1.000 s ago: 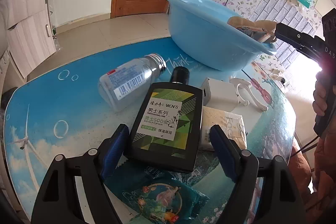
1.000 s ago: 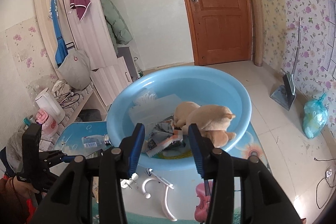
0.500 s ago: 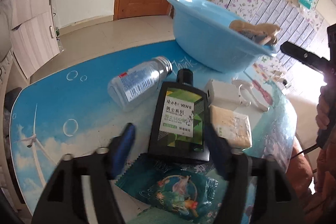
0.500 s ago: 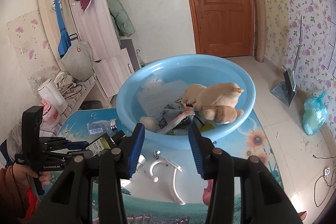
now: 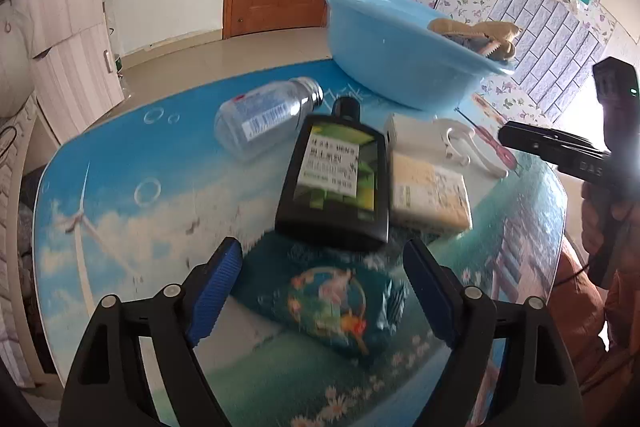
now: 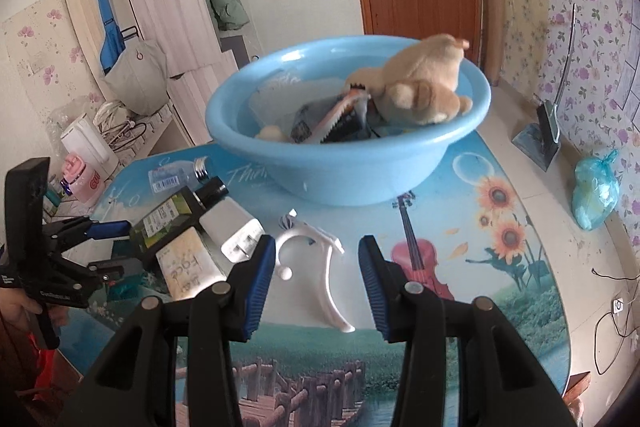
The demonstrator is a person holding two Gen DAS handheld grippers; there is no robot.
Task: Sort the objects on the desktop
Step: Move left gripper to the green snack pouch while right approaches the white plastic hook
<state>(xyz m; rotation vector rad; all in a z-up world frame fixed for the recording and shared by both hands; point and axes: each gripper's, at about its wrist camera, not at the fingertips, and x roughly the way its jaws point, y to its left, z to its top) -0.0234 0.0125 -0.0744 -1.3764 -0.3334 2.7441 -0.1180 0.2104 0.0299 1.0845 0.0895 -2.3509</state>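
Below, my left hand-held gripper (image 5: 322,261) hangs over the picture-printed table (image 5: 120,163) with its jaws opening and gripping nothing; a teal snack packet (image 5: 332,307) lies flat on the table between its blue pads (image 5: 216,279), untouched. Just beyond lie a black men's lotion bottle (image 5: 340,179), a clear bottle with a metal neck (image 5: 264,115) to its left, and a beige wrapped soap bar (image 5: 428,193) with a white charger (image 5: 412,135) to its right. My right hand-held gripper (image 6: 316,279) is partly open and empty, poised above a white plastic hook (image 6: 320,267) on the table. Behind these stands a light blue basin (image 6: 344,163), already holding a tan plush toy (image 6: 424,83) and several packets.
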